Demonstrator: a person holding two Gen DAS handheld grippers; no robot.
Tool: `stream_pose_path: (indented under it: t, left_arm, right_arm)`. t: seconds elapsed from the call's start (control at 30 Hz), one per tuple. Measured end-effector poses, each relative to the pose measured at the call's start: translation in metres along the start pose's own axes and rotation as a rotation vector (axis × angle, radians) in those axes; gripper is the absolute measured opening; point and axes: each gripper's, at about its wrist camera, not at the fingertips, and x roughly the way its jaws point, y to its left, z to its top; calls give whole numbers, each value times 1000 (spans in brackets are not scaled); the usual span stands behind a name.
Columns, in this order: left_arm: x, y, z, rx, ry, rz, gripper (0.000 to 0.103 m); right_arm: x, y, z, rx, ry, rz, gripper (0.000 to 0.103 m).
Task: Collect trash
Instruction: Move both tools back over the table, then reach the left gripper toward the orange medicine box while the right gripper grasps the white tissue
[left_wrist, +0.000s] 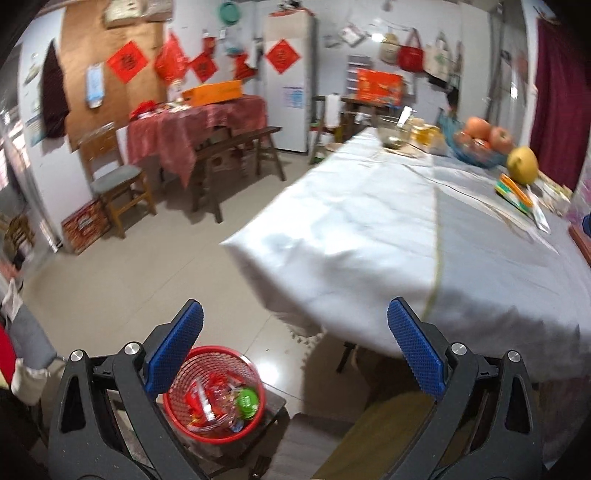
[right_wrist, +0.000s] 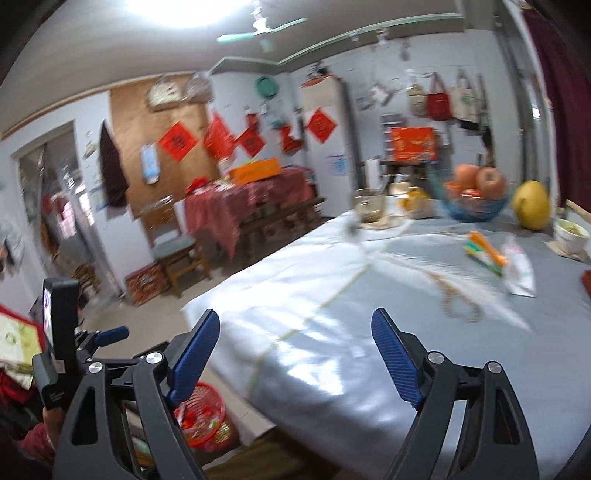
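Right now I have both grippers raised over the near corner of the long table (right_wrist: 332, 332) with its pale grey-white cloth, and neither carries anything. My left gripper (left_wrist: 295, 339) has its blue-padded jaws spread wide with only floor and cloth edge showing between them; my right gripper (right_wrist: 295, 347) is just as wide apart, nothing but bare cloth in the gap.

Below the table corner, on a small dark stool, sits the round red mesh plastic basket (left_wrist: 214, 395), already holding crumpled red wrappers and a green lid-like piece. I judge it is parked there so I can drop things straight off the table edge into it.

What remains to collect, as I read it, lies far across the cloth: a flat orange-and-green packet (right_wrist: 485, 253) and, touching it, a crumpled white plastic wrapper (right_wrist: 519, 271), both near the blue bowl of apples (right_wrist: 474, 201) and the big yellow pomelo (right_wrist: 530, 205). Fruit looks like table setting, not trash, so I'd leave it
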Motion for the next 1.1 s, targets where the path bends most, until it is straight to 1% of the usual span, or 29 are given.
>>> stream_pose_path:
  t: [0.1,0.23,0.37,0.6,0.77,0.83,0.9,0.97,1.1]
  left_arm:
    - [10,-27,12,42,8,-26,96]
    - [25,-63,28,96,12,-62,96]
    - [44,-101,45,152,17,-100,96]
    - [75,-165,62,263,13,-127,96]
    - [92,-195,73,304,25,-166,96]
    - [98,-206,78,319,25,-182,96]
    - [105,-218,85,333,25,-195,96]
    - [110,-225,89,342,26,-209,96]
    - [124,-241,104,361,50,-247,96]
  right_arm:
    - [-3,-39,3,43,-23,-63,89]
    - [-4,-84,4,85,-40,-142,89]
    - [-4,-131,3,132,-53,-230,92]
    - [8,-201,-2,224,-53,-315,92]
    - [22,-226,0,261,-34,-345,93]
    - [28,-231,2,262,-26,-353,94]
    - [33,-235,3,256,-23,-372,97]
    - [35,-237,4,249,-19,-384,97]
    - [39,-241,3,265,-4,-372,97]
